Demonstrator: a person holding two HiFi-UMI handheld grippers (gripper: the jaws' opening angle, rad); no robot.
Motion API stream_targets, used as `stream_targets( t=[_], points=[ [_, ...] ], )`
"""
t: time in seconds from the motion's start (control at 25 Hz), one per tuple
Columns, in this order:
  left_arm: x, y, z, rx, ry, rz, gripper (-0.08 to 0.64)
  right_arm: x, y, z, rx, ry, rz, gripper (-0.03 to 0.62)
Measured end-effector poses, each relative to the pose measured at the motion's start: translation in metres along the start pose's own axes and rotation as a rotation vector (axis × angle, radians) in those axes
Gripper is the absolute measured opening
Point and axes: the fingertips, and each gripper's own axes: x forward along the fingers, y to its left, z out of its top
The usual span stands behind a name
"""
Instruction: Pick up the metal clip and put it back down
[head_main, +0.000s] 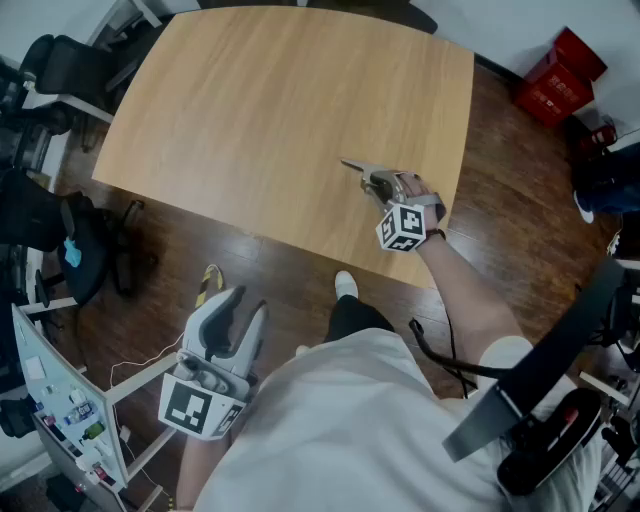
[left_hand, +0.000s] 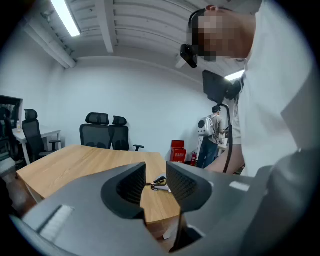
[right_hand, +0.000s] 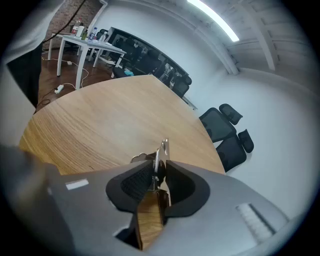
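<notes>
The metal clip (head_main: 356, 167) is a thin silver piece sticking out ahead of my right gripper (head_main: 377, 181), near the front right edge of the wooden table (head_main: 270, 110). In the right gripper view the clip (right_hand: 161, 156) stands upright between the black pads, and the right gripper (right_hand: 158, 172) is shut on it. Whether the clip touches the tabletop I cannot tell. My left gripper (head_main: 245, 303) hangs low beside the person's body, off the table, with its jaws apart. Through the gap of the left gripper (left_hand: 155, 177) I see the distant clip (left_hand: 159, 181) over the table edge.
Red crates (head_main: 560, 75) sit on the dark floor past the table's right corner. Black office chairs (right_hand: 227, 130) stand at the table's far side. A white rack (head_main: 60, 400) with small items is at the lower left, with cables on the floor.
</notes>
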Motion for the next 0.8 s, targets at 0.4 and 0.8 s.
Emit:
stream_targets(
  t=[0.4,0.8],
  points=[
    [-0.032,0.002,-0.007,0.057,-0.047,-0.021,0.117,-0.040,-0.018,0.040,0.015,-0.046,-0.081,0.077],
    [-0.105,-0.018,-0.023,0.079,-0.128,-0.083,0.117,-0.165,-0.009,0.137,-0.036,-0.120,-0.183,0.075]
  ],
)
